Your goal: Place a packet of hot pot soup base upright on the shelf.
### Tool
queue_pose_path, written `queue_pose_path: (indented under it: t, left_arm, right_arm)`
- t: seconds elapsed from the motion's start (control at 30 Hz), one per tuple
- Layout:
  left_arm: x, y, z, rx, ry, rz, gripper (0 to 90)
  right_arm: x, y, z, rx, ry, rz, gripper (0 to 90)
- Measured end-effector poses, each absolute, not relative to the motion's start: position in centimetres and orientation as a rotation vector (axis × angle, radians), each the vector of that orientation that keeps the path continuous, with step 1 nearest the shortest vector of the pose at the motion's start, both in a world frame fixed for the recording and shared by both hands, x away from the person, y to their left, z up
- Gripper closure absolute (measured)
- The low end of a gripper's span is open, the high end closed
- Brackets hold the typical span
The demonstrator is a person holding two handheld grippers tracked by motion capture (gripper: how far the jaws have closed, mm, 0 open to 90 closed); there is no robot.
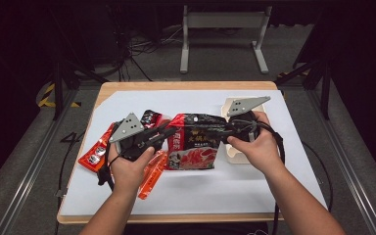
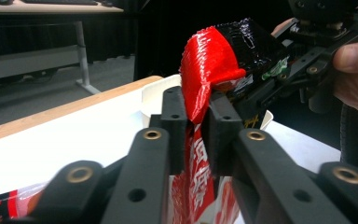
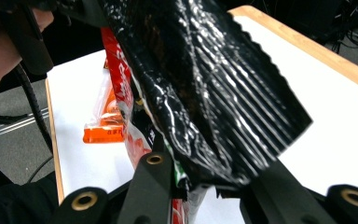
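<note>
A large red and black food packet (image 1: 196, 142) hangs between my two grippers above the white sheet. My left gripper (image 1: 169, 131) is shut on its left edge; in the left gripper view the jaws (image 2: 196, 100) pinch the packet's red crimped seam (image 2: 214, 60). My right gripper (image 1: 220, 128) holds the opposite side. In the right gripper view the packet's black crimped edge (image 3: 205, 84) sits clamped between that gripper's (image 3: 205, 179) jaws. The other hand and its gripper show behind the packet in each gripper view.
An orange sachet (image 1: 149, 178) and a red sachet (image 1: 95, 152) lie on the white sheet (image 1: 191, 191) near my left hand, and a dark packet (image 1: 152, 117) lies behind it. A white container (image 1: 232, 152) sits under my right hand. The wooden table edge (image 1: 186, 85) runs along the back.
</note>
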State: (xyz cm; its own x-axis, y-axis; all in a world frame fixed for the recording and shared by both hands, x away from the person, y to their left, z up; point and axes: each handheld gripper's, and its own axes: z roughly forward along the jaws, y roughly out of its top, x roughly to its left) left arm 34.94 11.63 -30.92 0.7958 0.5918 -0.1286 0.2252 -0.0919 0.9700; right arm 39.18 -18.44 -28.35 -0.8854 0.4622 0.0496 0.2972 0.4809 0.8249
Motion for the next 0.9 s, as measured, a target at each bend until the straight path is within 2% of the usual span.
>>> queue_pose_path:
  t: [0.03, 0.07, 0.1, 0.23, 0.27, 0.4, 0.57, 0.9]
  left_arm:
    - [35.0, 11.7, -30.9, 1.665, 0.653, 0.342, 76.2]
    - [35.0, 11.7, -30.9, 1.657, 0.655, 0.344, 71.5]
    - [35.0, 11.8, -30.9, 1.659, 0.659, 0.357, 60.2]
    - [34.8, 12.1, -30.8, 1.690, 0.672, 0.357, 42.2]
    - [34.7, 12.3, -30.9, 1.706, 0.682, 0.373, 42.2]
    - [34.5, 13.2, -31.0, 1.738, 0.715, 0.411, 31.5]
    - [34.2, 14.7, -32.0, 1.749, 0.766, 0.437, 23.8]
    - [34.5, 15.4, -32.7, 1.778, 0.786, 0.465, 20.8]
  right_arm:
    - [39.2, -18.5, -28.2, 0.658, 2.540, 1.371, 79.1]
    - [39.3, -18.7, -28.0, 0.651, 2.532, 1.379, 79.3]
    - [39.4, -18.9, -27.6, 0.645, 2.521, 1.367, 79.5]
    - [39.6, -19.3, -27.1, 0.642, 2.512, 1.343, 79.7]
    - [39.8, -19.5, -27.0, 0.642, 2.509, 1.339, 79.7]
    - [40.3, -20.5, -26.1, 0.650, 2.488, 1.362, 79.8]
    - [40.7, -21.6, -24.3, 0.628, 2.439, 1.387, 79.7]
    - [42.3, -24.2, -22.3, 0.640, 2.367, 1.402, 79.6]
